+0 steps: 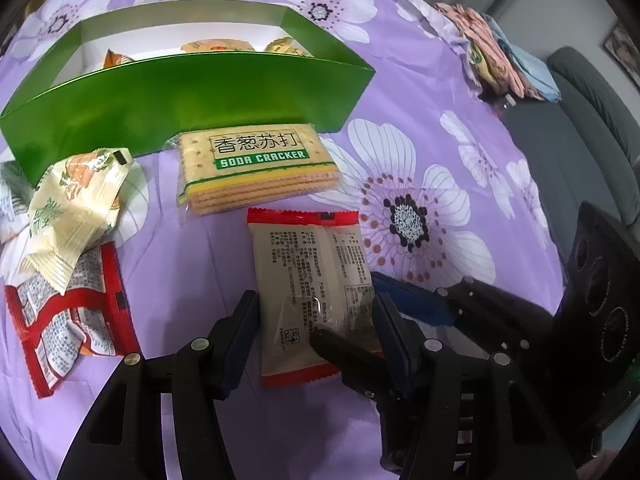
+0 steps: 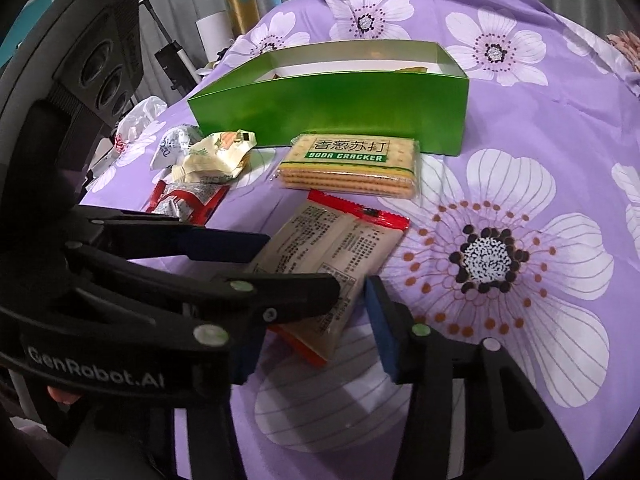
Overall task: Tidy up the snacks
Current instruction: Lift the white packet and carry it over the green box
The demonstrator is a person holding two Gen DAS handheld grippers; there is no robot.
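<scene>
Flat on the purple flower cloth (image 1: pixel 440 160), near the front: a beige pack (image 1: pixel 308 264) with red ends, back side up. Squeezed on its two long sides by the left gripper (image 1: pixel 316 304), one pad on each edge. Pinched at the near right corner by the right gripper (image 2: pixel 312 316), which comes in from the side and crosses over the left one. Clenched on the same pack, then, both of them.

Just behind the pack: crackers (image 1: pixel 256 168) in a clear wrap, touching the front wall of a green box (image 1: pixel 188 92). Inside the box: a few small snacks (image 1: pixel 216 46), mostly hidden by the wall.

Off to the left: a cream bag (image 1: pixel 76 204) lying on top of a red bag (image 1: pixel 60 312), both crumpled.
</scene>
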